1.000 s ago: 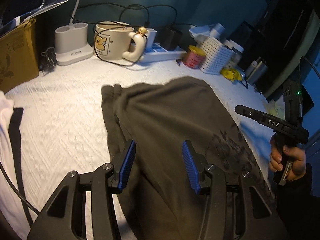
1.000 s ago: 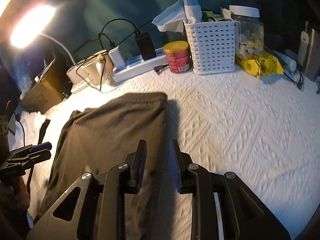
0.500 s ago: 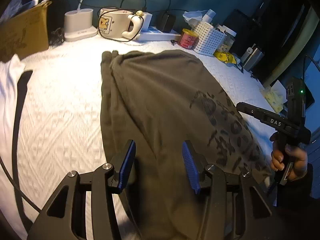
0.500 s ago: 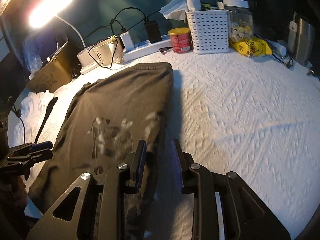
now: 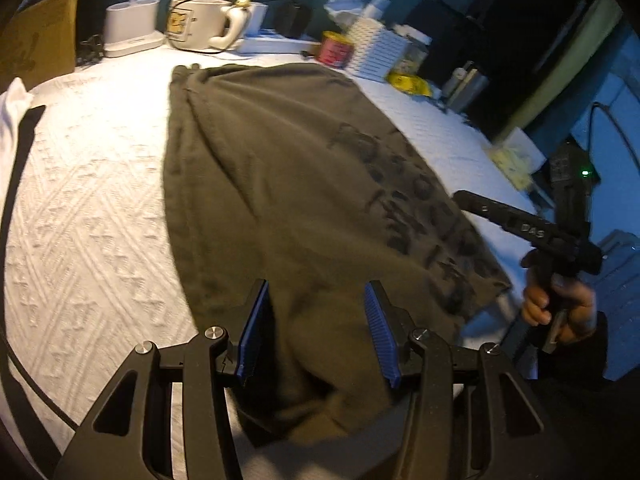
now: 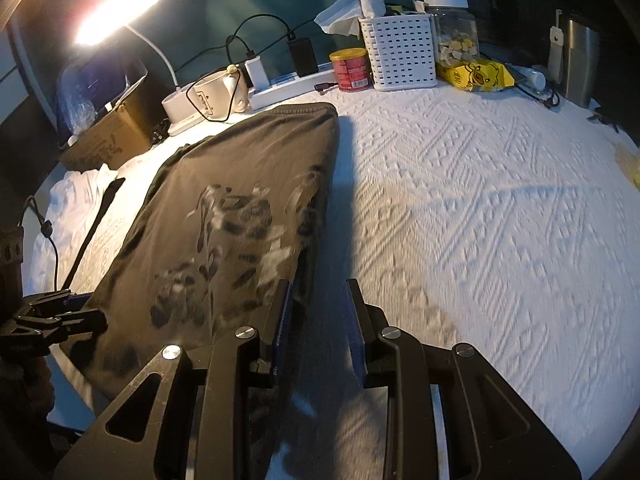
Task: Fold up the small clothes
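Note:
A dark olive T-shirt (image 5: 280,180) with a dark print lies flat on the white textured cover (image 5: 88,200), running lengthwise away from me. My left gripper (image 5: 316,286) hovers over its near end, blue pads apart, with the fabric beneath them and not pinched. My right gripper (image 6: 318,284) stands at the shirt's (image 6: 224,208) right edge near the same end. Its jaws are narrowly apart over the shadowed cover (image 6: 480,200) and nothing is clamped. Each view shows the other gripper from the side: the right gripper (image 5: 464,197) in a hand, the left gripper (image 6: 94,310).
A white garment with a black stripe (image 5: 12,120) lies left of the shirt. Along the back stand a cardboard box (image 5: 36,48), a mug (image 5: 196,22), a red can (image 5: 334,46), a white basket (image 6: 400,52), a yellow packet (image 6: 476,74) and a metal flask (image 6: 580,64). A lamp (image 6: 116,12) glares at top left.
Both grippers have drawn back along the shirt toward its near end, so the printed part and near hem have come into view. The shirt itself has stayed put.

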### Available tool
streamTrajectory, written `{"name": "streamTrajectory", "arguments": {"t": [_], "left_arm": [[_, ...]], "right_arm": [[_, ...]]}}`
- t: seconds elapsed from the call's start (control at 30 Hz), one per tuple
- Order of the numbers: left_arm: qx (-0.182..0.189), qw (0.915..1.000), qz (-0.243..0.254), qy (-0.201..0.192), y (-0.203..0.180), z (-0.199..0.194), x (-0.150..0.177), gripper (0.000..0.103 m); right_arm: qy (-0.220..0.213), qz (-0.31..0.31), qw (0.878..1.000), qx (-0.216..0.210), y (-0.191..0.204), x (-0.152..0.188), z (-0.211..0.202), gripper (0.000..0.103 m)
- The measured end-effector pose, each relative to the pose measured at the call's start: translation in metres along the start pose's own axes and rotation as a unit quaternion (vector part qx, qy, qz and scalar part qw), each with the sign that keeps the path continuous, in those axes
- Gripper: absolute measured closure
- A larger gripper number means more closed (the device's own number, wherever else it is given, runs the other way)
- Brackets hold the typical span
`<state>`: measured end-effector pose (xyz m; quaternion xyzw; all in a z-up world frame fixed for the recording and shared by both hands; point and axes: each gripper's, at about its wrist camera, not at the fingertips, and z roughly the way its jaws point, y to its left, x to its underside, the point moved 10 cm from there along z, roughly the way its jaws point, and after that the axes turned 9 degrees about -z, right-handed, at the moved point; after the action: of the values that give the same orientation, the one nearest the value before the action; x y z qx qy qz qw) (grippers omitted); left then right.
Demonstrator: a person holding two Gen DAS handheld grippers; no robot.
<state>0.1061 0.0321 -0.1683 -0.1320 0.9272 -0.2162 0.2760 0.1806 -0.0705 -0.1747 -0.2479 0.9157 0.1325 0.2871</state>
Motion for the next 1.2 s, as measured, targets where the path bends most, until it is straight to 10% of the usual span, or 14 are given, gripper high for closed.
{"name": "streamTrajectory", "arguments": {"t": [0.17,0.33,1.2], "left_arm": [[-0.008,0.9993,0.035,0.011,-0.008,0.003,0.014,0.056],[-0.019,0.9985,0.051,-0.002,-0.008,-0.005,0.015,0.1],[-0.019,0.9989,0.032,0.029,0.007,-0.011,0.042,0.093]], "right_arm": [[-0.005,-0.001,1.0,-0.001,0.003,0.008,-0.008,0.075],[0.006,-0.002,1.0,0.001,0.005,0.02,-0.007,0.075],[0.014,0.005,0.999,-0.037,0.039,0.078,-0.036,0.081]]}}
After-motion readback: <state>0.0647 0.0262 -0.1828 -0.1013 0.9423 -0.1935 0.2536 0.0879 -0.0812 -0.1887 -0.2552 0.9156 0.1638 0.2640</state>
